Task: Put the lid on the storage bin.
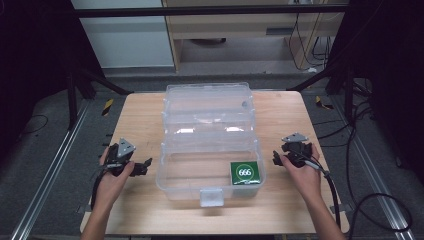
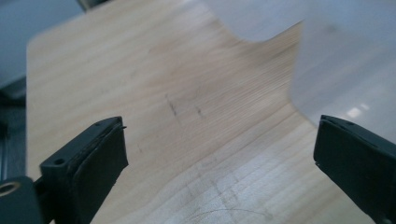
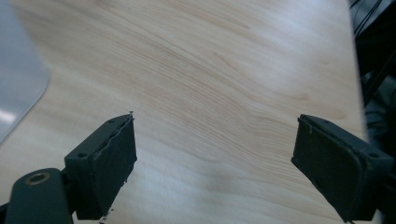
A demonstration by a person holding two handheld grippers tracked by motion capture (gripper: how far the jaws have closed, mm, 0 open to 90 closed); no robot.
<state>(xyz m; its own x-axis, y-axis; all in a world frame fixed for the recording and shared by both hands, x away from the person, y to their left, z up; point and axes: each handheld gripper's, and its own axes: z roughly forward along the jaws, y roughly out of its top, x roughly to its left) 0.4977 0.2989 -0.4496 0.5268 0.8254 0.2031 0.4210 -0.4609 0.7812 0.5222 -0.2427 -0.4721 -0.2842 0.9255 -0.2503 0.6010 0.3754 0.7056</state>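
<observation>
A clear plastic box (image 1: 210, 167) sits open at the middle of the wooden table (image 1: 280, 210), its lid (image 1: 209, 107) thrown back toward the far edge, so its long axis runs across the table, left to right. One green packet (image 1: 245, 172) marked 666 lies inside at the box's right near corner. The box lies between the two tools: the left gripper (image 1: 142, 166) rests on the table just beside the box's left wall, the right gripper (image 1: 278, 158) near its right wall. The right gripper looks the nearer to the packet, the left a little closer to the box itself. Both stand released, jaws spread wide with nothing between them but bare wood, as each gripper view shows. The left gripper view catches a blurred edge of the box (image 2: 345, 70). Count: one box, one packet, two grippers.
</observation>
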